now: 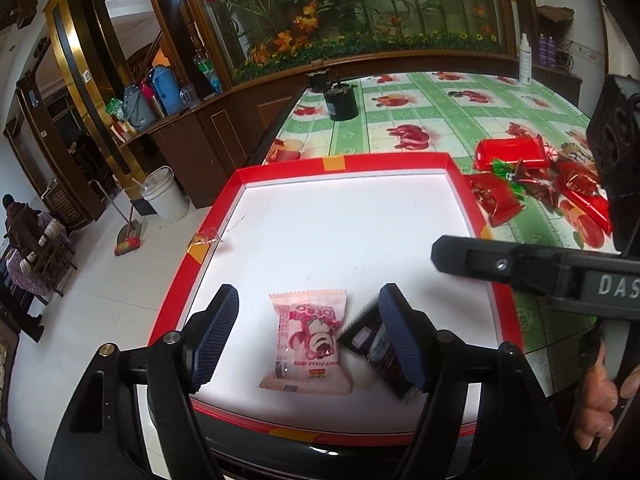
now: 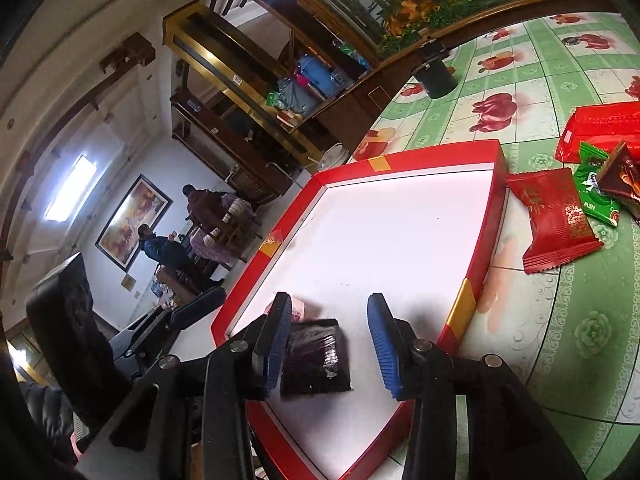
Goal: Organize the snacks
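Left wrist view: we log left claw (image 1: 306, 344) released over pink snack packet (image 1: 306, 346) in red-rimmed tray (image 1: 344, 160). Right claw (image 2: 328, 344) released, dark snack packet (image 2: 316, 360) beside it. Placement step; next, fetch red packets (image 2: 556, 220) from table (image 2: 580, 360).

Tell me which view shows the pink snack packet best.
The left wrist view: the pink snack packet lies whole and unobstructed in the red-rimmed tray, print legible. In the right wrist view only a pink corner peeks out behind a gripper finger and the dark packet.
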